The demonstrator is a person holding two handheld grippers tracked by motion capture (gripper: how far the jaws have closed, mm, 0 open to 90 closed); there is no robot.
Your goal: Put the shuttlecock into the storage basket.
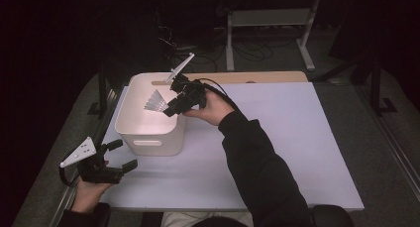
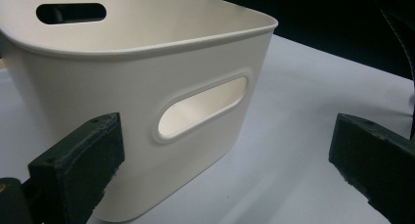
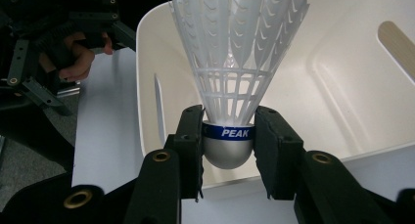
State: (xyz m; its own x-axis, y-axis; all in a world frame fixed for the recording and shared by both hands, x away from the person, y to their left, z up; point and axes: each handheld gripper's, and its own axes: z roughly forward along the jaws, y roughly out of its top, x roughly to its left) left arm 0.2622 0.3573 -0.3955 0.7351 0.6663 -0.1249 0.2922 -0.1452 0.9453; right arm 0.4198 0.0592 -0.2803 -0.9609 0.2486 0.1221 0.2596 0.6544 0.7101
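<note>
Shuttlecock [image 3: 230, 62] pinched at its rounded cork base between the fingers [image 3: 191, 136] of the right gripper [image 3: 228, 145], skirt pointing forward over the open mouth of the white bin [image 1: 130, 133]; seen from the high view [image 1: 157, 101], held above the bin's interior near the right rim. Left gripper [image 1: 121, 155] parked on the desk [image 1: 297, 138] just beside the bin's near-left corner, fingers [image 2: 78, 160] spread wide with nothing between them. Step in hand, by the look of it: dropping the shuttlecock into the bin. Best done by carrying the cork well past the rim and lowering toward the floor before letting go, since so light a thing will likely bounce or drift. Worth releasing with a clean, even spread so the skirt is not snagged. Bin probably steady enough unaided, though the left gripper close by could brace it.
</note>
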